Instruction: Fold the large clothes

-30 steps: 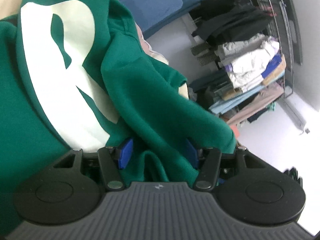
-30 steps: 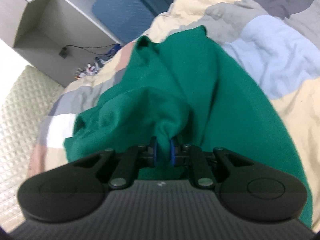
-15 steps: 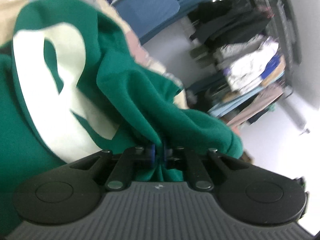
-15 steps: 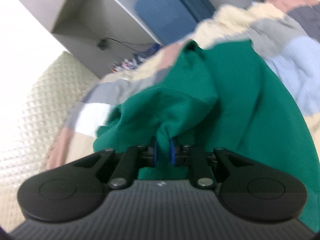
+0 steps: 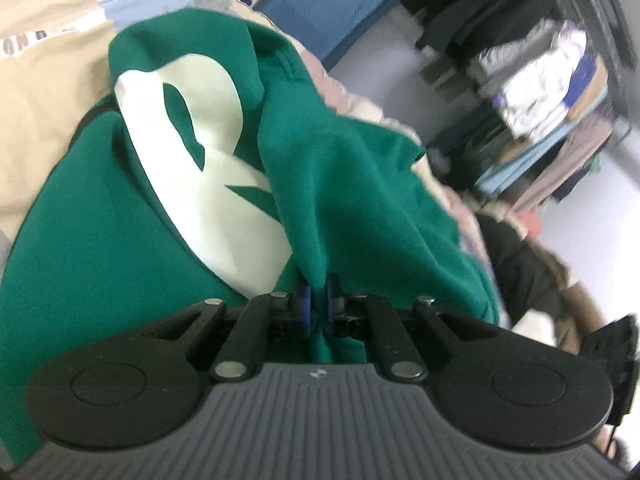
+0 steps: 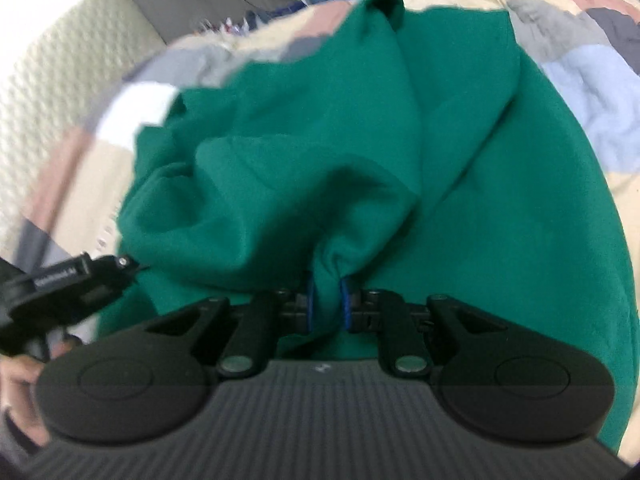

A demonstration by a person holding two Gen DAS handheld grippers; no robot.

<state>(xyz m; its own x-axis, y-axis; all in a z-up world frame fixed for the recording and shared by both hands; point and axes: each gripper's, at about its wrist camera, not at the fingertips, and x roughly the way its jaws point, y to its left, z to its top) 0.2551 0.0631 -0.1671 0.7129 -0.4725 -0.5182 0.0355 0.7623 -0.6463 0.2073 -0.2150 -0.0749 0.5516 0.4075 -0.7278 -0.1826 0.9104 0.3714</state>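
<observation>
Green sweatshirt (image 5: 360,184) heaped on the patchwork bed quilt (image 6: 580,92), filling mid-frame in both views. Left gripper (image 5: 317,308) and right gripper (image 6: 328,308) each clenched on a bunched fold, low centre. Best to lift both evenly, drawing apart until the cloth hangs flat; bunched grips could slip.

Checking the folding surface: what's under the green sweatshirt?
The green sweatshirt lies on a patchwork quilt of cream, grey, pink and pale blue blocks, visible around its edges. Whatever is directly beneath the bunched fabric is covered.
</observation>
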